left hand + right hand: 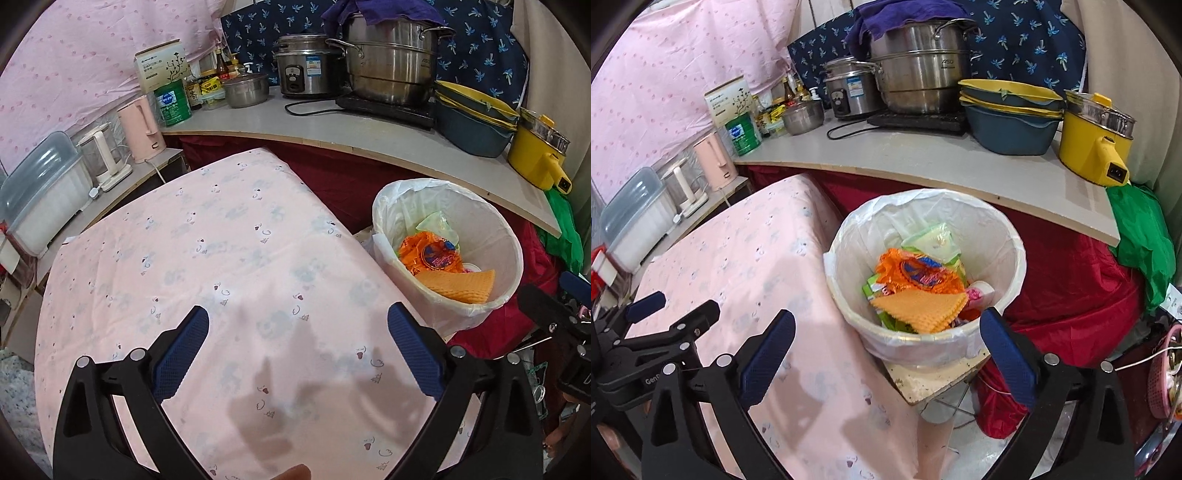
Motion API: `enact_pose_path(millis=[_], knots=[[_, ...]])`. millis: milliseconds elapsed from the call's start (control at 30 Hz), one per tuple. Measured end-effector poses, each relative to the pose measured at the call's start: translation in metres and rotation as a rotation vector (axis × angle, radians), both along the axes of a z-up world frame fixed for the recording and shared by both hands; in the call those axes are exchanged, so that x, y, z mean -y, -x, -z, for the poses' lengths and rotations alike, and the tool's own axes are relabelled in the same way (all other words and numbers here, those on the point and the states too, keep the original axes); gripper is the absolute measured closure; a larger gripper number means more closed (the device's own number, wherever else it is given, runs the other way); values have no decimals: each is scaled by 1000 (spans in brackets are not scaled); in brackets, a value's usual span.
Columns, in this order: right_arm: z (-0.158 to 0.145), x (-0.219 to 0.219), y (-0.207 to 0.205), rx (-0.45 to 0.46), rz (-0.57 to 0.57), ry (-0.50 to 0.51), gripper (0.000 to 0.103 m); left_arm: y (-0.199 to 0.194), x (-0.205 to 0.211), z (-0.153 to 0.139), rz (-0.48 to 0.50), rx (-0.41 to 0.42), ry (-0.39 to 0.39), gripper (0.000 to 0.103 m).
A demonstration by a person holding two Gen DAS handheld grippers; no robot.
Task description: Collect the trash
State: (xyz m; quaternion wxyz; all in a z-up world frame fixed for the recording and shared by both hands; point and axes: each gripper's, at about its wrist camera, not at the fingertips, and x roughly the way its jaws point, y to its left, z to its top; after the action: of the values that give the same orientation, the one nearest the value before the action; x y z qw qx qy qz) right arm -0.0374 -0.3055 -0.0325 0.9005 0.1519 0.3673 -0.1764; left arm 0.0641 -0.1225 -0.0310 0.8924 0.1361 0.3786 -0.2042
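A white lined trash bin [990, 325] stands on a small stool to the right of a table with a pink cloth [207, 258]. The bin holds an orange snack wrapper [919, 275], an orange cloth [919, 308] and green packets. The bin also shows in the left wrist view [469, 308]. My left gripper [297, 326] is open and empty above the pink cloth. My right gripper [886, 330] is open and empty, just in front of the bin's near rim. The left gripper also shows in the right wrist view [672, 308] at the left edge.
A grey counter [923, 166] behind carries steel pots [919, 74], a rice cooker [849, 92], stacked blue and yellow basins [1012, 118], a yellow electric pot [1097, 140] and a green tin [742, 134]. Kettles [142, 127] and a plastic box [40, 192] stand at left. Red cloth [1071, 288] hangs at right.
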Motion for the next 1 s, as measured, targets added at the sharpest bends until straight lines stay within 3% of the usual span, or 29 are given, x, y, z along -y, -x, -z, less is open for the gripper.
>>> enact_pose_path(millis=[400, 1000], knots=[[5, -31, 9, -21, -48, 85, 7, 20, -31, 7, -45, -12, 11, 10], [11, -47, 17, -31, -71, 99, 7, 31, -47, 14, -94, -19, 15, 10]])
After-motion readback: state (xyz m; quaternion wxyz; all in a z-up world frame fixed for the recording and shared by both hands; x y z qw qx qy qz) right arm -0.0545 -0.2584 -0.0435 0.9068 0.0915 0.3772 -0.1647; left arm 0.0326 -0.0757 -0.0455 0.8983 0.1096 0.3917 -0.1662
